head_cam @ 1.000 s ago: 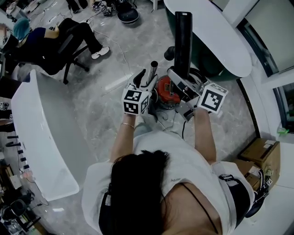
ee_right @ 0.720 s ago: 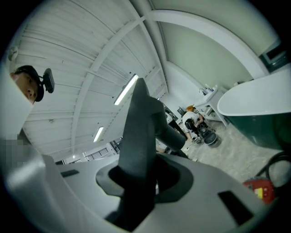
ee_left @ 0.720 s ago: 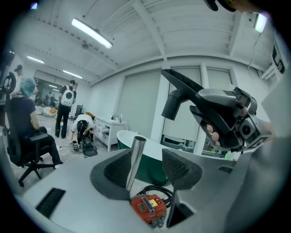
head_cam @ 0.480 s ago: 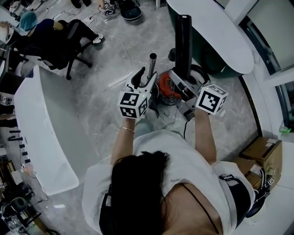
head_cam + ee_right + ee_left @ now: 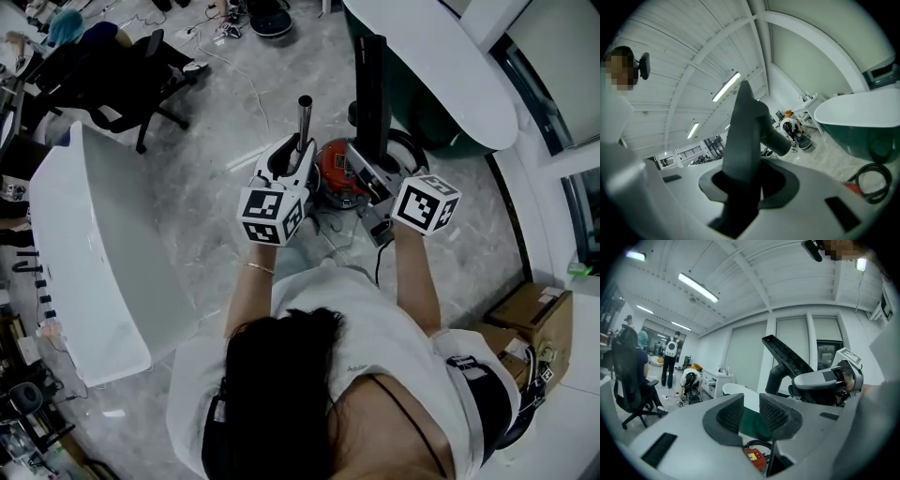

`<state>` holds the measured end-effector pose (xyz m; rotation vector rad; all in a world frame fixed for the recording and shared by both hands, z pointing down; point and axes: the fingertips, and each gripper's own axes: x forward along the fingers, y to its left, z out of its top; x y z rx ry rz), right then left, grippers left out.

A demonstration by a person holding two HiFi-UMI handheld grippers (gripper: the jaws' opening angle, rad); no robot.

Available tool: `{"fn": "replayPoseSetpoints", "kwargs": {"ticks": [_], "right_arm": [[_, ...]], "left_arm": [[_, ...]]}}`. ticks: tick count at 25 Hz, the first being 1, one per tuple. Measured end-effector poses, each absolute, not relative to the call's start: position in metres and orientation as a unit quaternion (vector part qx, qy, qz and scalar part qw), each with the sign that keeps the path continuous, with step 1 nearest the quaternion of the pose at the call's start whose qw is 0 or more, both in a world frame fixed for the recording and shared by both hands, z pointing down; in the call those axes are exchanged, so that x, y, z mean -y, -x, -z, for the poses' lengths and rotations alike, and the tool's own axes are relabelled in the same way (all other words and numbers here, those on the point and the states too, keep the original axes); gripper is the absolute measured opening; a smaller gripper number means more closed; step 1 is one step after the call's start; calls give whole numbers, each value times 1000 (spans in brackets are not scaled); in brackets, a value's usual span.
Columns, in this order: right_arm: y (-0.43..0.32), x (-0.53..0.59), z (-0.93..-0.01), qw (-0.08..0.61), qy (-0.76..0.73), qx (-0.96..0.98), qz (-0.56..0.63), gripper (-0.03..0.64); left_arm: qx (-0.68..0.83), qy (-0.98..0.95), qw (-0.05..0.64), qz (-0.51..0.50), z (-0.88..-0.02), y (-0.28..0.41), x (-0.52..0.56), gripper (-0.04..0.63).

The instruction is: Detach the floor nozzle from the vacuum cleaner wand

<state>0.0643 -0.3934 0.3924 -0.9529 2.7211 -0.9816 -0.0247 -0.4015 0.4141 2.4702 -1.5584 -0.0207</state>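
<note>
The black floor nozzle stands on end, and my right gripper is shut on it; in the right gripper view the nozzle fills the space between the jaws of the right gripper. The metal wand tube stands upright, apart from the nozzle, just past the tips of my left gripper. In the left gripper view the left gripper is closing, with a narrow gap and nothing between the pads. The nozzle shows at its right. The red vacuum body lies on the floor below both grippers.
A white bathtub stands at the left and a green-and-white tub at the top right. A cardboard box sits at the right. A seated person's office chair is at the top left. A black hose coils on the floor.
My left gripper has risen and its jaws have narrowed from wide open. The right gripper with the nozzle has shifted slightly.
</note>
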Motion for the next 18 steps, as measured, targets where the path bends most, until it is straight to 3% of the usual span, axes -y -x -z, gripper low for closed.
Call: {"fn": "replayPoseSetpoints", "kwargs": {"ticks": [5, 18], "right_arm": [[-75, 383, -399, 28, 315, -895, 315, 117], [-95, 361, -424, 11, 327, -884, 334, 117]], "left_arm": [[549, -828, 113, 7, -413, 14, 390, 46], [569, -811, 139, -11, -423, 0, 366, 3]]}}
